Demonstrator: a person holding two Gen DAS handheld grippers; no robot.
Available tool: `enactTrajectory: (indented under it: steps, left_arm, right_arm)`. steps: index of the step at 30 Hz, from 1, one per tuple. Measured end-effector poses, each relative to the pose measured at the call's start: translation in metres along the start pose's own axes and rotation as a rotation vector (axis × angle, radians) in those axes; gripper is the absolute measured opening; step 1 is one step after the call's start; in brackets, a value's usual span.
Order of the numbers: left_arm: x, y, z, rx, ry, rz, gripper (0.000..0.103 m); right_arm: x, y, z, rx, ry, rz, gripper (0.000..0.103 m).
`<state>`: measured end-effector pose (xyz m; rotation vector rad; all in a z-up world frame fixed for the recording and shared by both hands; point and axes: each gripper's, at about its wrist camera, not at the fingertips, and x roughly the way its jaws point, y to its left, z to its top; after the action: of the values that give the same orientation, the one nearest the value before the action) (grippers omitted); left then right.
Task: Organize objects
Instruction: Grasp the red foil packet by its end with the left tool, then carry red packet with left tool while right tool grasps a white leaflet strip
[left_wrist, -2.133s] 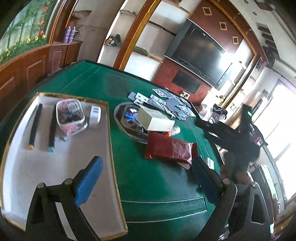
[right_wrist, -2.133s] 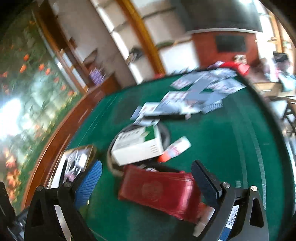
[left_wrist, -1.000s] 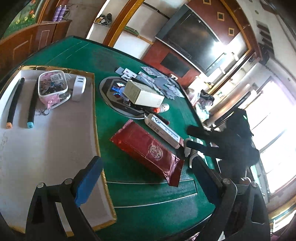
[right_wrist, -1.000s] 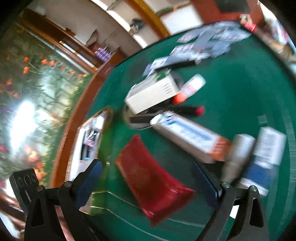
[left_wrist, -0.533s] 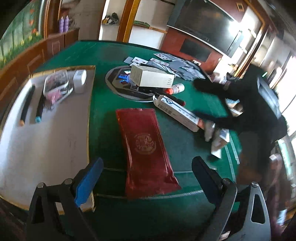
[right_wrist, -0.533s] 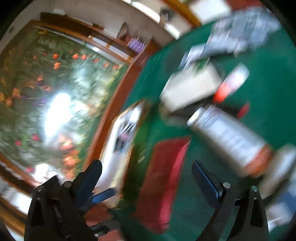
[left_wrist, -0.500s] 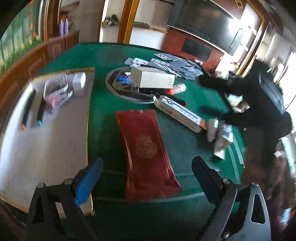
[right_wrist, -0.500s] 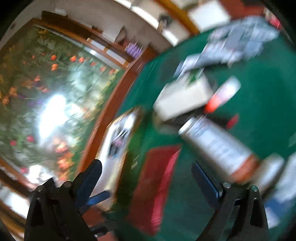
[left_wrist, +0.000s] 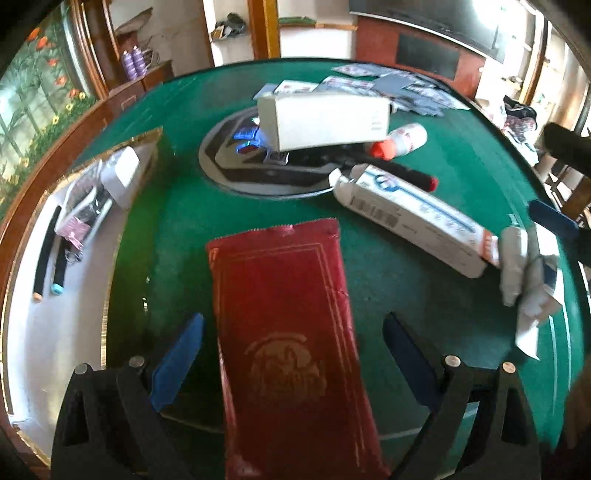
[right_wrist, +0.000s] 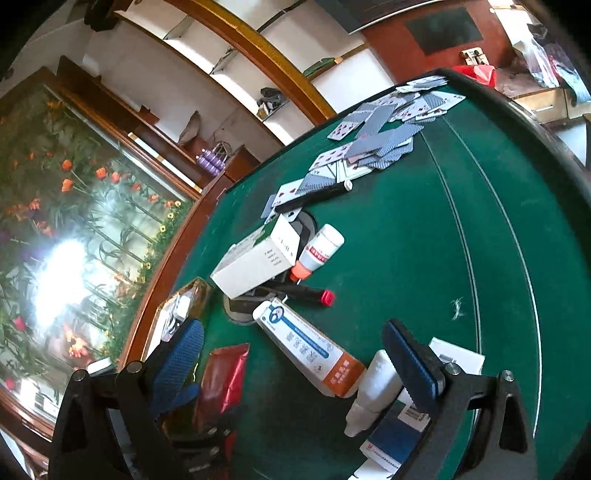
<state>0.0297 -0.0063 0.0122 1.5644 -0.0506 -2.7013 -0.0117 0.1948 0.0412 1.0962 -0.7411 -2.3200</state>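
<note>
Red pouch (left_wrist: 291, 332), bottom cut off, lies between released left claw (left_wrist: 291, 363); right claw (right_wrist: 293, 363) released.

A big flower picture (right_wrist: 62, 236) fills the wall beside the green table (right_wrist: 461, 229). Two purple bottles (left_wrist: 133, 62) stand on a brown cabinet (left_wrist: 147, 83) past the table's far edge. White shelves (right_wrist: 236, 70) with a gold strip rise behind the table. A dark screen (left_wrist: 428, 55) sits there too.

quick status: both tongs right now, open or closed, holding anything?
Left tongs: open, straddling the red pouch, not gripping.
Right tongs: open, empty, above the toothpaste box.
</note>
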Motion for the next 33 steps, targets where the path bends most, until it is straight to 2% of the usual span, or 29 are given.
enactTrajectory:
  steps: [5,7,9,11,14,16,18,21,23,25,28,30,32,33]
  left_arm:
    - [0.003,0.002,-0.004,-0.007,-0.024,-0.022,0.098]
    - [0.002,0.003,-0.006,0.011,-0.039,-0.04,0.094]
    - [-0.005,0.005,-0.008,0.028,-0.079,-0.048,0.059]
    - [-0.011,0.012,-0.007,0.013,-0.076,-0.114,0.053]
    - [-0.03,0.024,-0.014,-0.012,-0.098,-0.22,0.052]
    - [-0.049,0.033,-0.021,-0.021,-0.128,-0.279,0.052]
    - [-0.071,0.046,-0.025,-0.049,-0.154,-0.359,0.052]
    - [-0.107,0.072,-0.03,-0.079,-0.227,-0.46,0.052]
    - [-0.124,0.088,-0.032,-0.078,-0.278,-0.503,0.053]
    - [-0.136,0.103,-0.034,-0.088,-0.313,-0.535,0.053]
    - [-0.149,0.133,-0.041,-0.107,-0.36,-0.54,0.053]
    - [-0.154,0.153,-0.048,-0.12,-0.375,-0.516,0.053]
    - [-0.156,0.173,-0.057,-0.14,-0.381,-0.496,0.053]
    - [-0.156,0.183,-0.061,-0.155,-0.382,-0.484,0.053]
  right_arm:
    - [0.006,0.001,-0.003,-0.011,0.011,-0.007,0.1]
    - [0.006,0.002,-0.003,-0.027,0.0,-0.032,0.1]
    - [0.007,0.001,-0.004,-0.033,-0.009,-0.06,0.1]
    - [0.009,0.0,-0.005,-0.037,-0.02,-0.087,0.1]
    - [0.013,0.001,-0.006,-0.06,-0.025,-0.126,0.1]
    - [0.013,0.013,-0.005,-0.14,-0.047,-0.209,0.1]
    - [0.016,0.028,-0.006,-0.21,-0.026,-0.263,0.1]
    - [0.03,0.059,-0.011,-0.338,0.058,-0.293,0.1]
    - [0.049,0.075,-0.013,-0.425,0.14,-0.334,0.099]
    - [0.072,0.08,-0.013,-0.464,0.213,-0.377,0.099]
    - [0.097,0.076,-0.012,-0.493,0.255,-0.459,0.096]
    - [0.113,0.071,-0.014,-0.499,0.301,-0.485,0.087]
    - [0.123,0.068,-0.021,-0.521,0.341,-0.502,0.071]
    - [0.125,0.069,-0.025,-0.535,0.349,-0.51,0.067]
